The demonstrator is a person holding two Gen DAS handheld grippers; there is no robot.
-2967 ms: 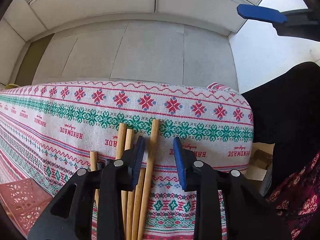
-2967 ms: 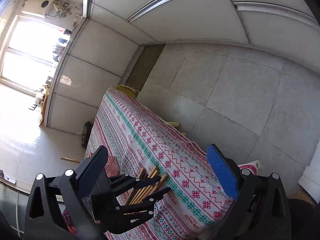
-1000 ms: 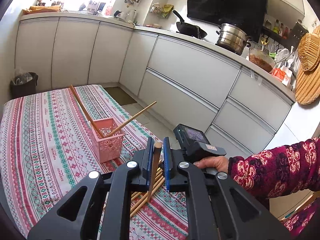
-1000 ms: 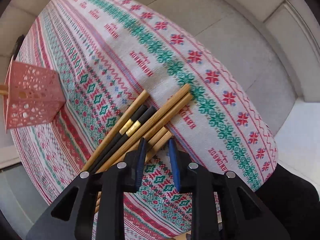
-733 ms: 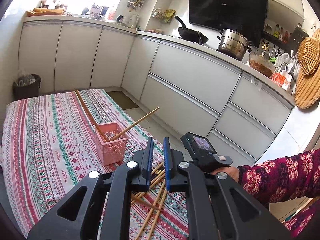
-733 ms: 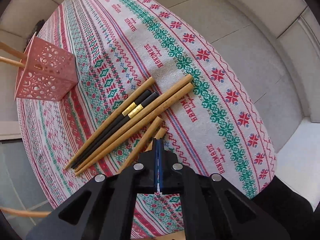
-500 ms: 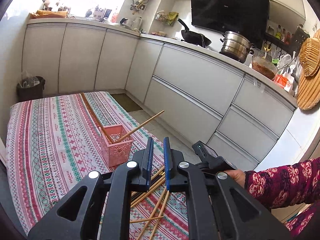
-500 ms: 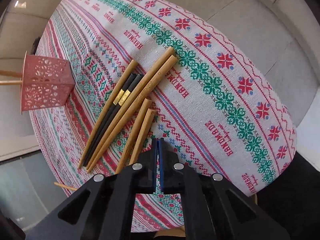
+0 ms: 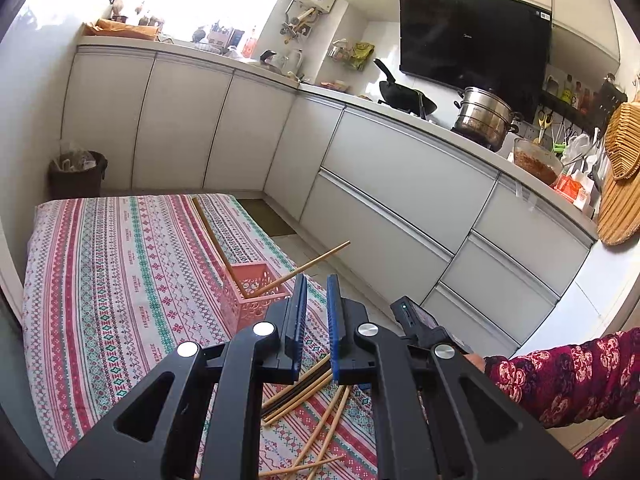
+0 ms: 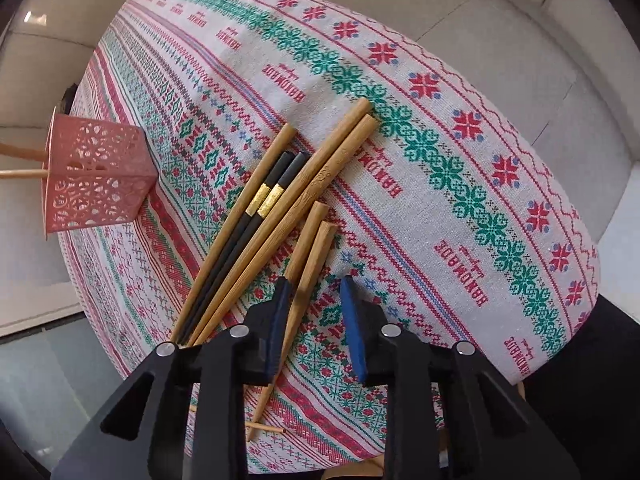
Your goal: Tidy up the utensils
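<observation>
Chopsticks beside pink basket, right hand-held gripper opening, left closed empty

my pads: blue
basket: pink lattice
cloth: red/green bands
2 sticks: blk w/ gold

A basket is set on the tablecloth-covered counter, with two chopsticks leaned inside it. To its right, near the counter's edge, a bundle of chopsticks is laid side by side.
</observation>
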